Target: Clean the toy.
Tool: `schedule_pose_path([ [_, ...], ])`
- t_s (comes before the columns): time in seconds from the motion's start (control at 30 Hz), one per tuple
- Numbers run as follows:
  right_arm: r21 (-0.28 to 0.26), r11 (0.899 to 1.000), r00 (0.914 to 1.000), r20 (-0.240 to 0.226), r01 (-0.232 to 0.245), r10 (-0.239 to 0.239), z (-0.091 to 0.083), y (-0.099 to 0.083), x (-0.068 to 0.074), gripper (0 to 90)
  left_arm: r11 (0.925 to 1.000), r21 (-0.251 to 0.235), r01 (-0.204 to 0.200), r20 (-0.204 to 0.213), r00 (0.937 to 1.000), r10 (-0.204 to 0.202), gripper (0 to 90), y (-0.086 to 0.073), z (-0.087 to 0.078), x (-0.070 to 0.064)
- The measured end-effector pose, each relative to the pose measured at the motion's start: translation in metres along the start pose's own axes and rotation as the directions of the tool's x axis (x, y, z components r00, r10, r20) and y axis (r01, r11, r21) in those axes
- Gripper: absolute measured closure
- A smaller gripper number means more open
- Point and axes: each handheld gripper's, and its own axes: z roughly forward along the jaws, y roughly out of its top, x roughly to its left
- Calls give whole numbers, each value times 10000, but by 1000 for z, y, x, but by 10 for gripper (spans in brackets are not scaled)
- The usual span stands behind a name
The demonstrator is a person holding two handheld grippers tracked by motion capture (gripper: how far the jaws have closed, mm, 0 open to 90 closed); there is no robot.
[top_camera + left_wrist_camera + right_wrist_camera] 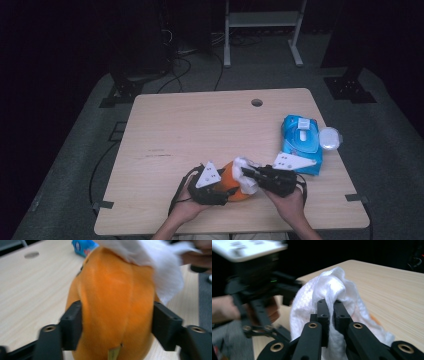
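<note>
Here the left gripper (220, 187) clamps an orange fruit (112, 307) between its jaws, near the tabletop's (200, 125) front edge. The right gripper (250, 172) pinches a white wipe (332, 290), pressed against the fruit's top.

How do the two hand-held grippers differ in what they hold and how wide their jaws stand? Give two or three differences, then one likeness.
The left hand-held gripper clamps an orange fruit; the right hand-held gripper pinches a white wipe. The left jaws stand wide apart around the fruit; the right jaws are nearly together on thin cloth. The fruit looks firm and rounded; the wipe is soft and crumpled. Both are black, hand-held, and meet over the table's near edge.
</note>
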Motion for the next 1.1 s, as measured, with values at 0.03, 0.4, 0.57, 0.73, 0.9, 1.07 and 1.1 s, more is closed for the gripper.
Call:
schedule_pose_path([
  [0.03, -1, 10000, 9996, 272, -67, 67, -3, -1, -5, 846, 10000, -59, -9, 56, 10000, 10, 364, 1, -2, 1],
  [0.4, -52, 9993, 9992, -194, 358, -359, 1, 3, 12, 845, 9998, -132, 137, 28, 9999, -137, 372, 5, -9, 3],
  [0.57, 541, 9960, 9964, 500, -710, 684, 3, -14, -15, 845, 9998, -139, 133, -49, 9999, -133, 372, 5, -12, 4],
  [0.73, 218, 9997, 9999, -16, -149, 150, 6, -7, 2, 846, 9994, -186, 295, 17, 9996, -295, 371, 4, -9, 6],
  [0.9, 468, 9985, 9995, 159, -277, 270, 9, -13, -4, 844, 9989, 88, 463, 437, 9980, -466, 297, 3, -7, 7],
  [1.07, 594, 9972, 9979, 504, -444, 415, 9, -19, -12, 844, 9984, 221, 516, 578, 9969, -528, 183, 1, -8, 9],
  [1.1, 591, 9974, 9980, 509, -417, 387, 9, -18, -11, 844, 9983, 243, 531, 560, 9969, -544, 181, 1, -8, 10],
])
